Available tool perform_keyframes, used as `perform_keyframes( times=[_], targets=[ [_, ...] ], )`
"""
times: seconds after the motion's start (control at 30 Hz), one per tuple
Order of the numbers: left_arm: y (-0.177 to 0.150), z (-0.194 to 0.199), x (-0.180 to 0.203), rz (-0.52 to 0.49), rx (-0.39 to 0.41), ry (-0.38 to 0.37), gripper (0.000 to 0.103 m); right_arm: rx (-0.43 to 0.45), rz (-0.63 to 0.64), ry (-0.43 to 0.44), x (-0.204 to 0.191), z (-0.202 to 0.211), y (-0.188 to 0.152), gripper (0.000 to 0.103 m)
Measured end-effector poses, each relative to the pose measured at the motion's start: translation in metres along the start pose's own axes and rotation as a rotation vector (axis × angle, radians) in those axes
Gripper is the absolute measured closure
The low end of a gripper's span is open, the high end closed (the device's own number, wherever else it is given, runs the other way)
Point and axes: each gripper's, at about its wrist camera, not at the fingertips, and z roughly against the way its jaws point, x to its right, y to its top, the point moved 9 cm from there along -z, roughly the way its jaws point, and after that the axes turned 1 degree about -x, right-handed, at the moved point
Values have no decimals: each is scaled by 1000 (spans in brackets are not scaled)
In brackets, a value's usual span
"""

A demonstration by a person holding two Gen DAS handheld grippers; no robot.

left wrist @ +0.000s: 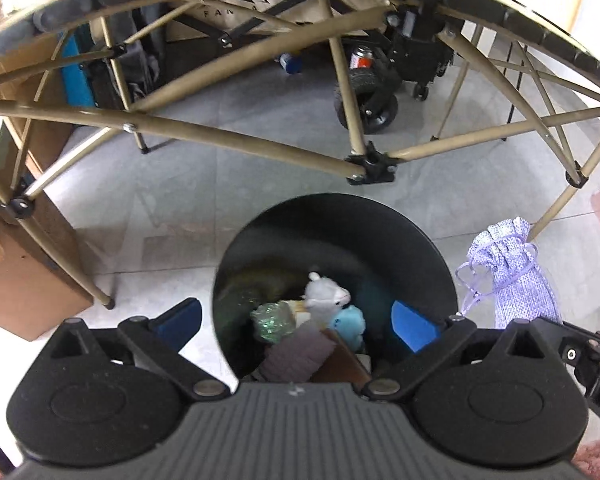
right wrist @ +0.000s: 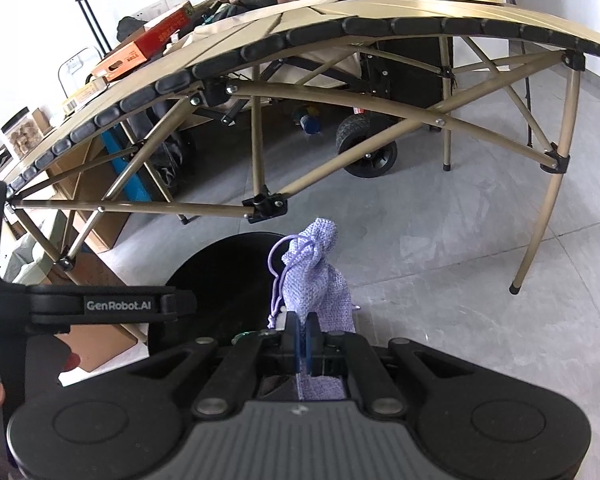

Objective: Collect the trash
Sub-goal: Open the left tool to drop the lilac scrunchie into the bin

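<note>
Left tongs [left wrist: 296,320]: blue-padded fingers [left wrist: 412,330] spread wide, nothing between them, poised above the mouth of the round black trash bin [left wrist: 440,256]. One pad shows over the bin's interior, the other over the pale floor just outside the rim.

Right tongs [right wrist: 303,338]: fingers pinched together on the lower part of a lavender woven drawstring pouch [right wrist: 318,280]. Pouch stands up from the grip, gathered neck uppermost, purple cord [right wrist: 278,276] looping down its side. In the left wrist view the same pouch [left wrist: 512,276] sits just beside the bin's rim, outside it, off the floor.

Bin contents, seen from the left wrist view: small white plush llama [left wrist: 324,294] near the middle, a light-blue plush [left wrist: 350,322] touching it, a green glittery crinkled ball [left wrist: 274,318] on its other side, a mauve ribbed roll [left wrist: 298,354] and a brown cardboard piece [left wrist: 342,360] at the near wall. Exact stacking among them cannot be told.

Beyond the bin: folding camp table with tan slatted top and tan tube legs [right wrist: 256,128], black end caps along its edge. Grey tiled floor [right wrist: 440,240] under both. Behind the table, a black-wheeled cart [right wrist: 366,146]. Brown cardboard box [left wrist: 16,276] beside the table leg, well apart from the bin.
</note>
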Motion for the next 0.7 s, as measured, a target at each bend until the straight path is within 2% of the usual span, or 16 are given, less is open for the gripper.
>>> perform_keyframes(
  times=[0.2,0.37,0.7],
  targets=[
    [4,13,-20,-4,22,76,0,1,31,29,-21,-6,8,101],
    [6,20,-46,34,25,123,0,-17,50,48,-39,-18,13,101],
    [-1,27,-92,114,0,175,0,-71,117,64,-81,-50,11,101]
  ],
)
